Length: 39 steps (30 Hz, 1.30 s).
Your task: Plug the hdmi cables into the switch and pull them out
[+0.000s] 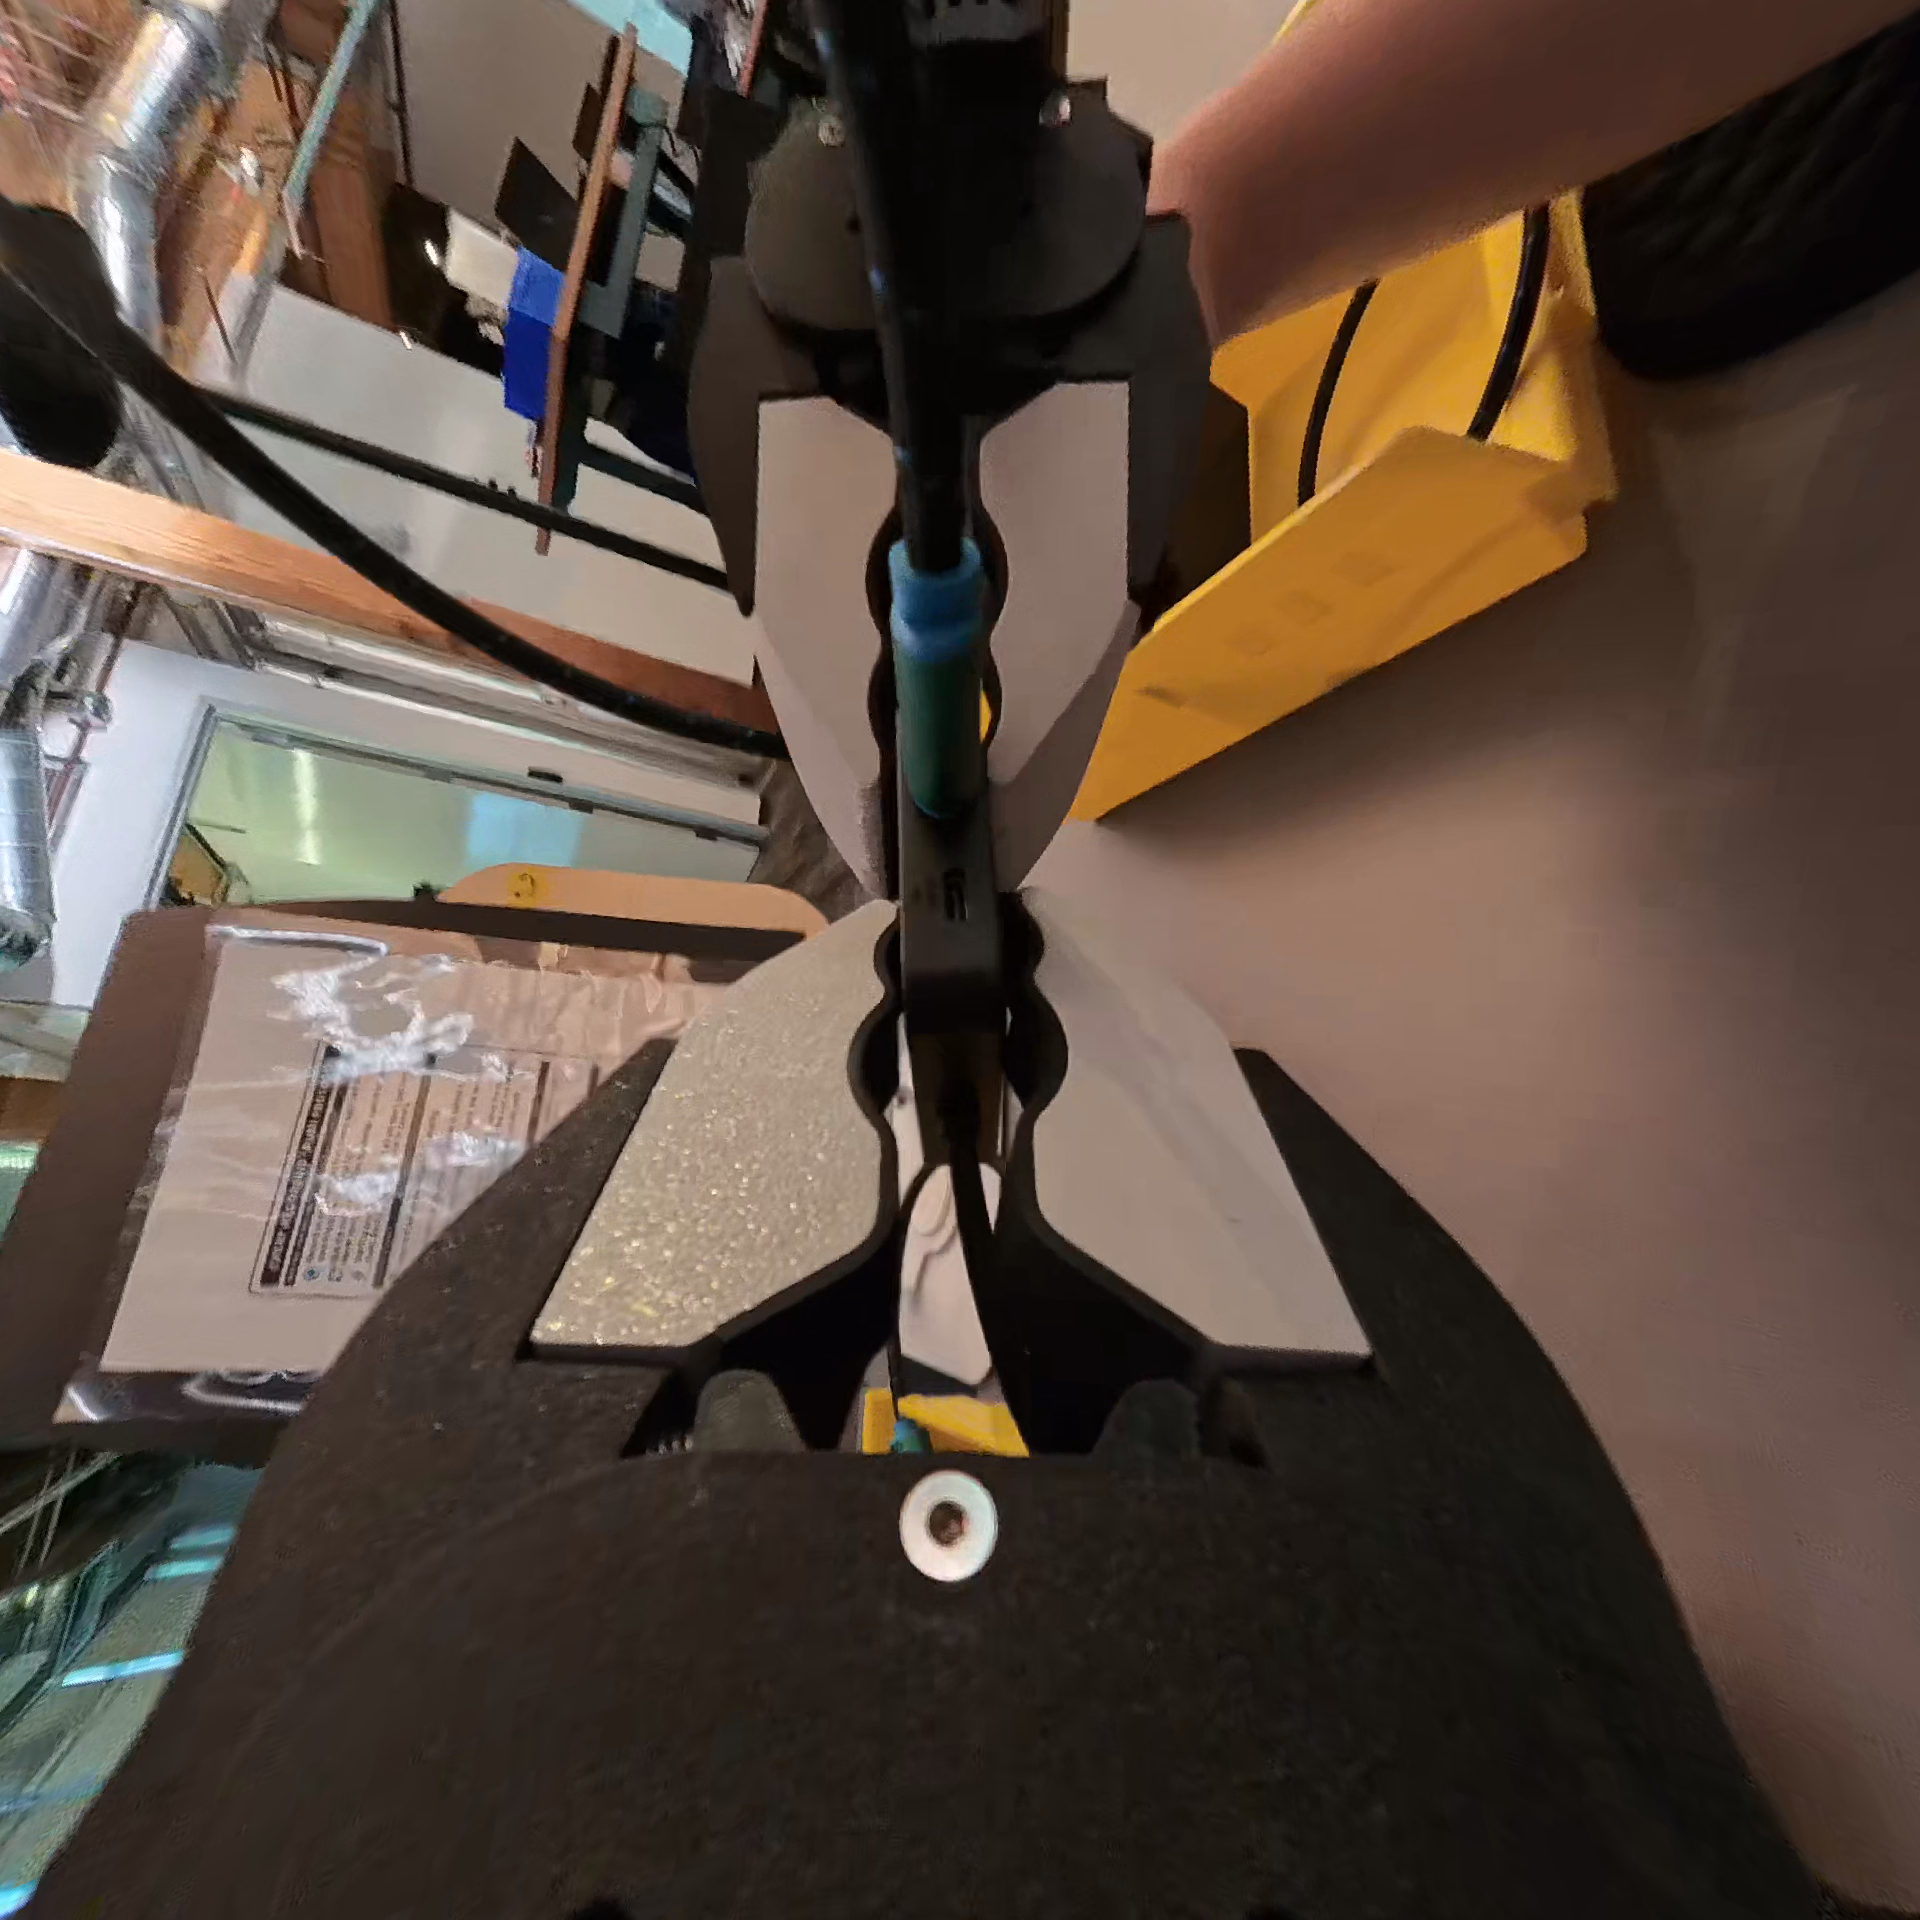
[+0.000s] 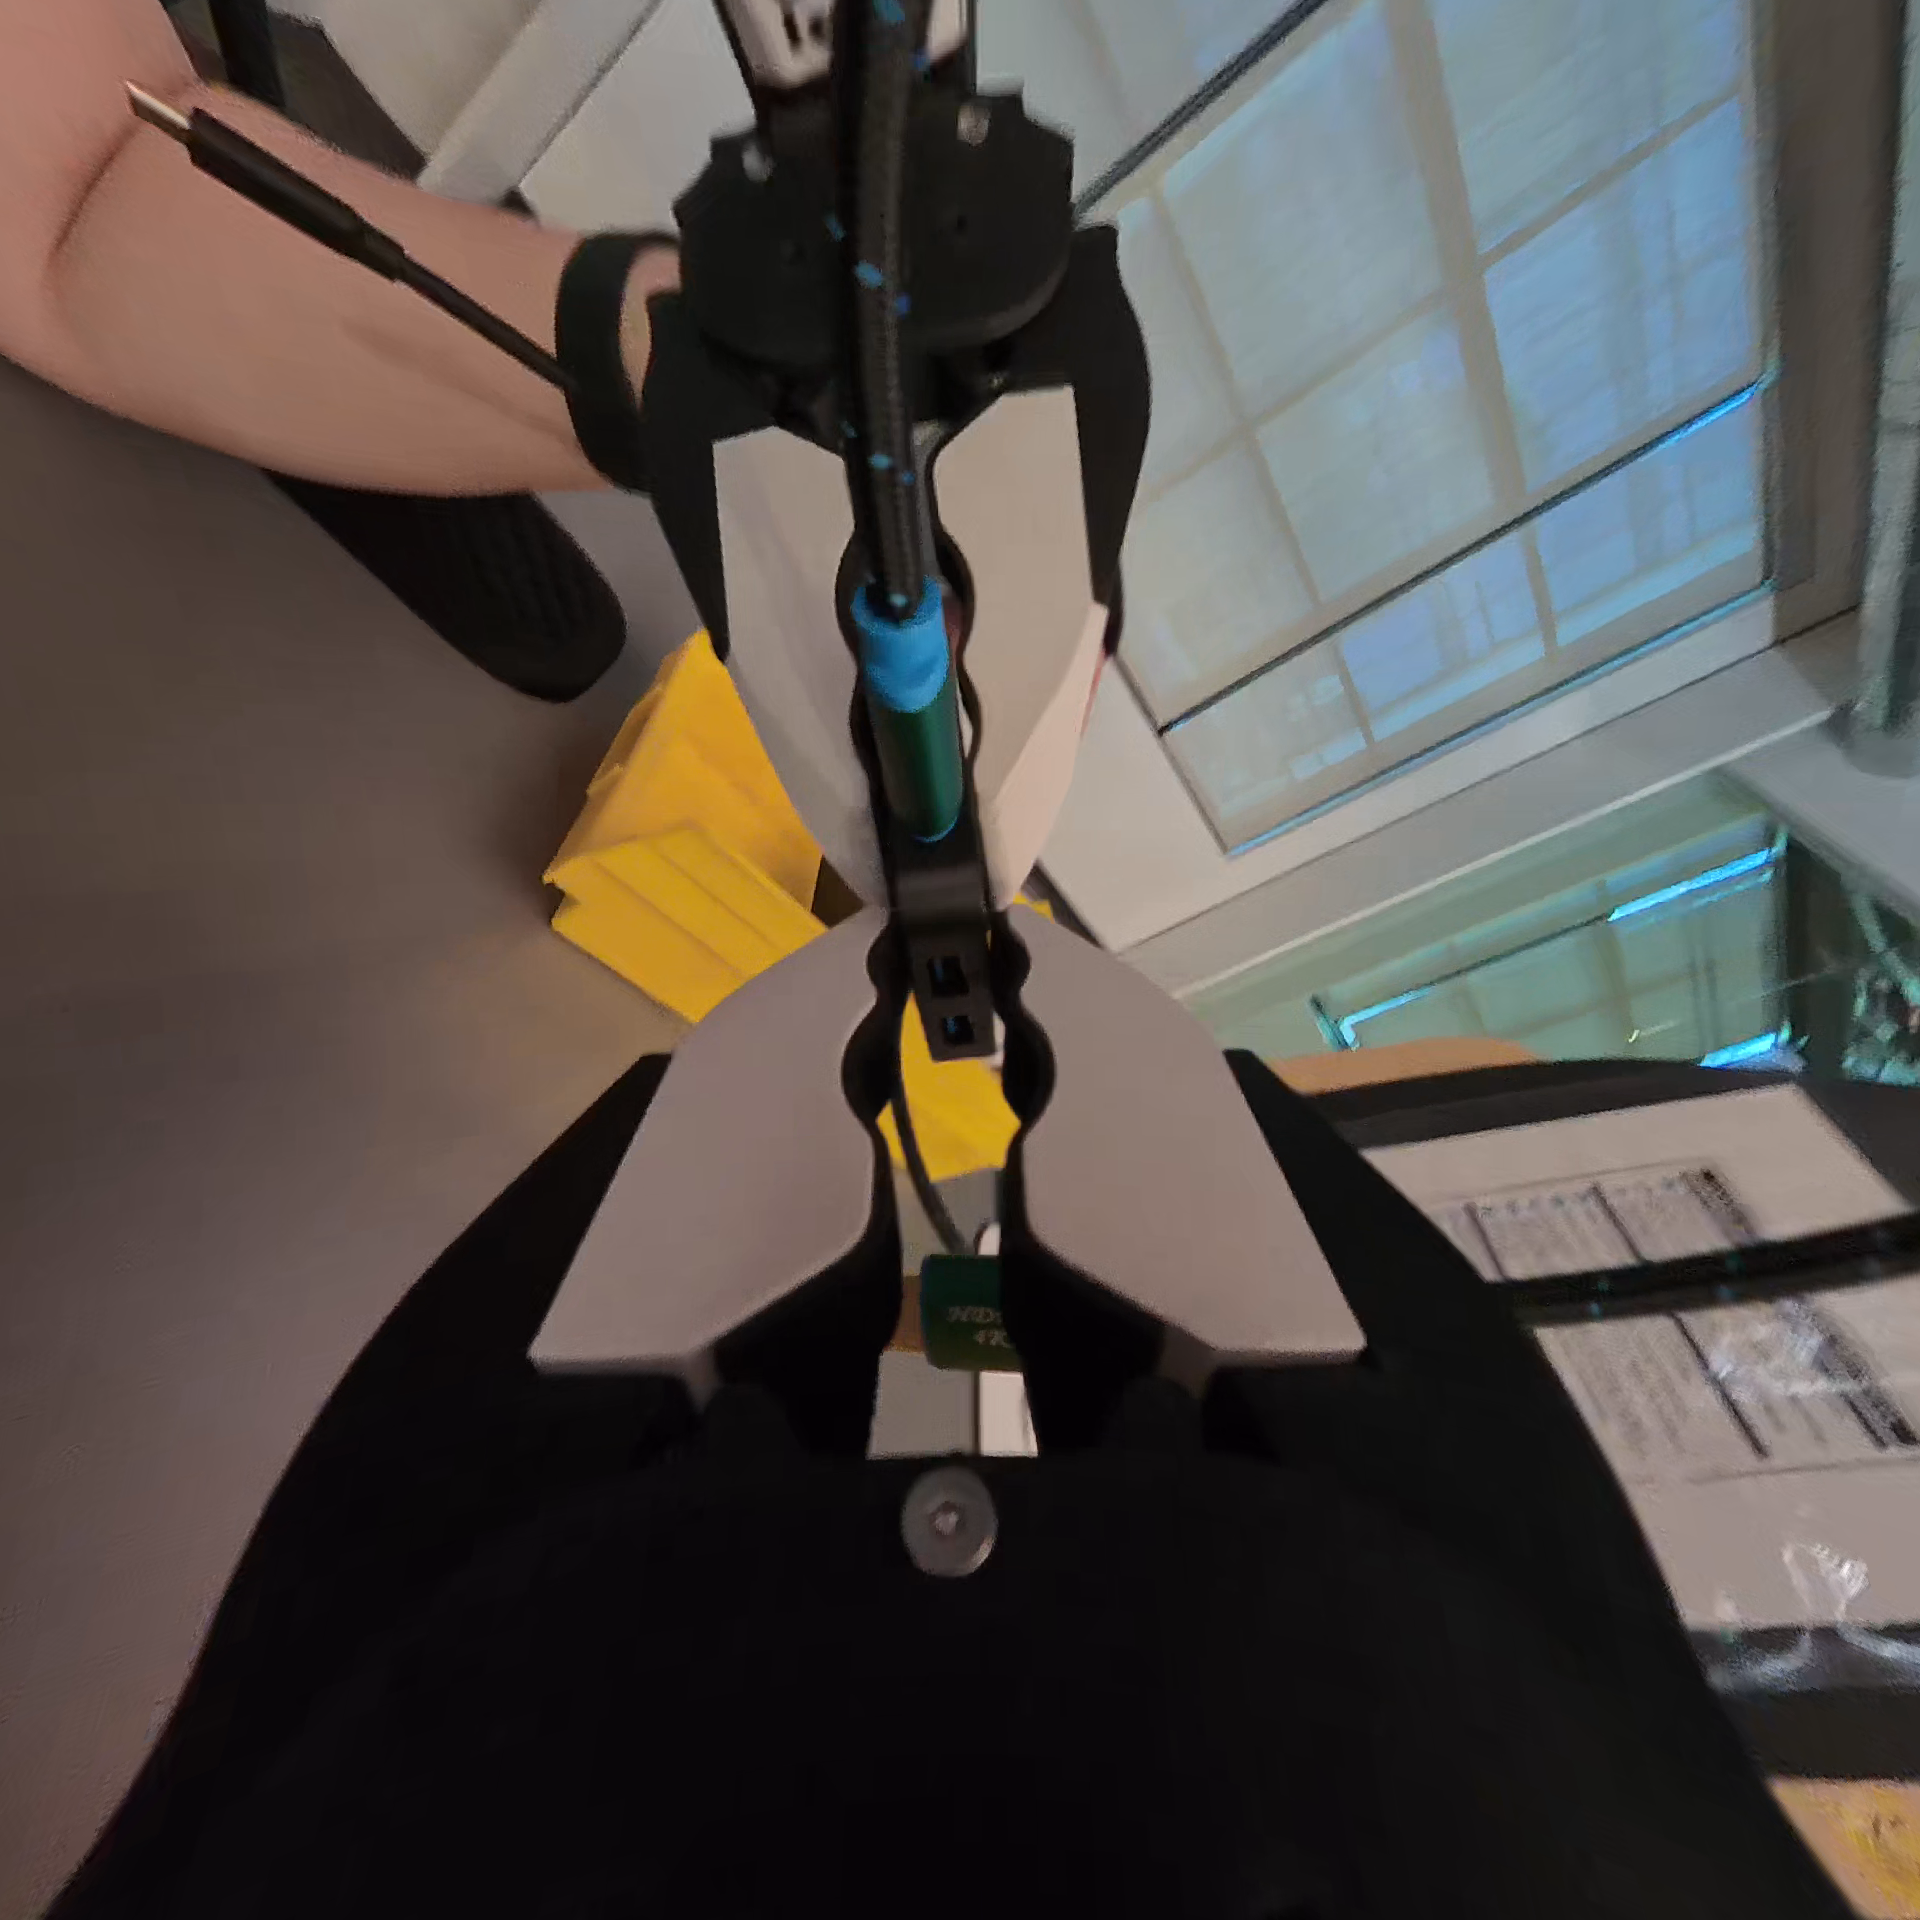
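With the left gripper point(image 1: 951, 977) clamped on the black HDMI switch point(image 1: 948, 935) and the right gripper point(image 2: 951, 987) on the green-and-blue plug point(image 2: 914, 727) at twelve o'clock, they look mated, so pulling apart seems next.

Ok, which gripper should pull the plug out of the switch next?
Left, tentatively. In the right wrist view the left gripper is shut round the green plug while the right gripper pinches the switch. The left wrist view looks mirrored, so it's close.
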Each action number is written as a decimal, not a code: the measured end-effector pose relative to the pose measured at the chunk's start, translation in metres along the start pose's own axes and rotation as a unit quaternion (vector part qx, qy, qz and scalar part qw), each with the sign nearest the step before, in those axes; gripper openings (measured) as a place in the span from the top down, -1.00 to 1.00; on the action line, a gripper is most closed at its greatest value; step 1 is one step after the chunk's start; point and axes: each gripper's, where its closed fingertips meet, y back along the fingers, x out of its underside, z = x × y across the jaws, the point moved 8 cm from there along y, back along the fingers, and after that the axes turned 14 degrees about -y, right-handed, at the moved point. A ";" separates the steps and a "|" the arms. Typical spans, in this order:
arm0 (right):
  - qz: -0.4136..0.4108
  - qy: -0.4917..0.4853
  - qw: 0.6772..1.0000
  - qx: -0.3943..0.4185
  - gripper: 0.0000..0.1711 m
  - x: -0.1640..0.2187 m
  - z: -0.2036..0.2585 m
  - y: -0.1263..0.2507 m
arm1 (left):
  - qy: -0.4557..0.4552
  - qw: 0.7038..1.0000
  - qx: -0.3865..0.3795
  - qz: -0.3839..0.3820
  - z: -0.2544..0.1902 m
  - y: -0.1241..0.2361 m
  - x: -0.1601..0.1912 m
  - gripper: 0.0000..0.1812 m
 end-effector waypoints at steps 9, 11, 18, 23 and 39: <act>0.045 -0.259 0.956 0.129 0.42 -0.011 -0.040 0.006 | 0.068 0.977 -0.117 0.167 0.022 -0.002 0.053 0.85; 0.048 -0.303 0.936 0.174 0.43 -0.016 -0.038 -0.007 | 0.057 0.964 -0.142 0.215 0.025 -0.003 0.060 0.85; 0.066 -0.312 0.903 0.288 0.53 -0.016 -0.027 -0.023 | 0.017 0.953 -0.146 0.266 0.016 -0.021 0.056 0.85; 0.078 -0.363 0.891 0.262 0.75 -0.002 -0.028 -0.026 | -0.022 0.951 -0.144 0.275 0.009 -0.037 0.043 0.85; 0.085 -0.410 0.886 0.201 0.74 0.027 -0.027 -0.032 | -0.018 0.951 -0.126 0.281 -0.006 -0.059 0.045 0.84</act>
